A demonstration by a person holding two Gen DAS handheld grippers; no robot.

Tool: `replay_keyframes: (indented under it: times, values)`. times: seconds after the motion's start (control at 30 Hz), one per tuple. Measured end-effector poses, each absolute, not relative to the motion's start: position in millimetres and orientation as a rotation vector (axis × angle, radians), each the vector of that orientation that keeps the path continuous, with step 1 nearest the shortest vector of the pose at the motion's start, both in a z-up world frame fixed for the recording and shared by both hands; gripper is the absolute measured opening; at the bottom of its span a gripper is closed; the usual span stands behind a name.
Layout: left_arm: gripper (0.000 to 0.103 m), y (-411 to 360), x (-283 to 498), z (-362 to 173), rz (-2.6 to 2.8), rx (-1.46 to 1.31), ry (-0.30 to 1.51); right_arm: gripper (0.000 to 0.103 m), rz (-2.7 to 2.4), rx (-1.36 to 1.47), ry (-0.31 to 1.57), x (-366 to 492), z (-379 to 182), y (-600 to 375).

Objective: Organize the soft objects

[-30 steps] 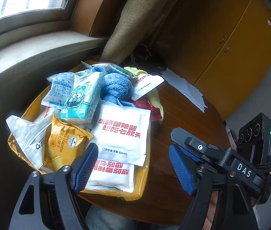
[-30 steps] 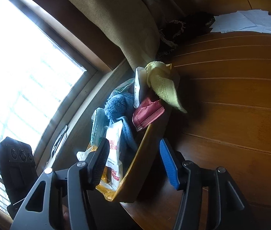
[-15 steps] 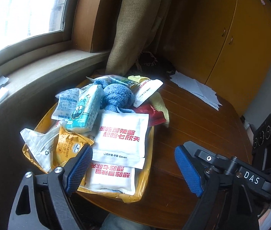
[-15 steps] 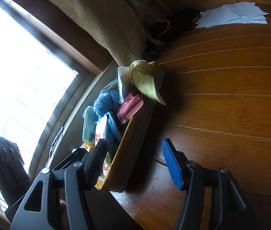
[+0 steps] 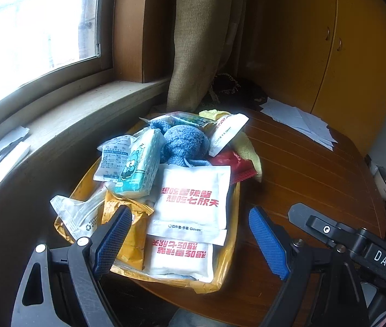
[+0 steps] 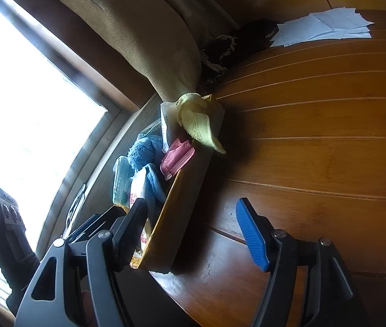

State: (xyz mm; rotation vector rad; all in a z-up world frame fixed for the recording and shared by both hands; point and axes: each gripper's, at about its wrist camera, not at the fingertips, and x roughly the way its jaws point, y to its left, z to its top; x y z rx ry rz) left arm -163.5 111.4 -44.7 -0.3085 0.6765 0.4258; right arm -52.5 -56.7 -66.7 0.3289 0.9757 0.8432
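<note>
Holding both grippers above the near edge of the round wooden table (image 5: 302, 169), you keep each of them wide and with nothing between the fingers. Your left gripper (image 5: 190, 241) hangs over the near end of the yellow bag (image 5: 228, 256), and its blue pads stand far apart, one at 8 o'clock and one at 4 o'clock of the view. Your right gripper (image 6: 193, 229) is also spread wide; its left finger is beside the bag's near corner and its right finger is over bare wood.

The soft things lie in a heap on the yellow bag, at the window side of the table. From the left wrist view, two white glove packets (image 5: 193, 201) with red letters lie at 6 o'clock of the heap, one overlapping the other. A blue fluffy cloth (image 5: 183, 143) sits in the middle, a tissue pack (image 5: 141, 166) leans against it at 9 o'clock, and an orange snack bag (image 5: 131, 218) lies at 7 o'clock. A yellow cloth (image 6: 198, 122) hangs over the bag's edge at 2 o'clock, with a red packet (image 6: 177, 159) just beside it. White papers (image 5: 302, 122) lie well apart, at the far side of the table, near the curtain (image 5: 198, 41).
</note>
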Motion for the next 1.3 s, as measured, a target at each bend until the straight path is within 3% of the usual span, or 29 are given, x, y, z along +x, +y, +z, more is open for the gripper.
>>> replay_keyframes:
  times: [1.3]
  values:
    - [0.090, 149.6, -174.8, -43.2, 0.492, -0.270, 0.653, 0.070, 0.857, 0.183, 0.917, -74.6, -49.2, -9.8]
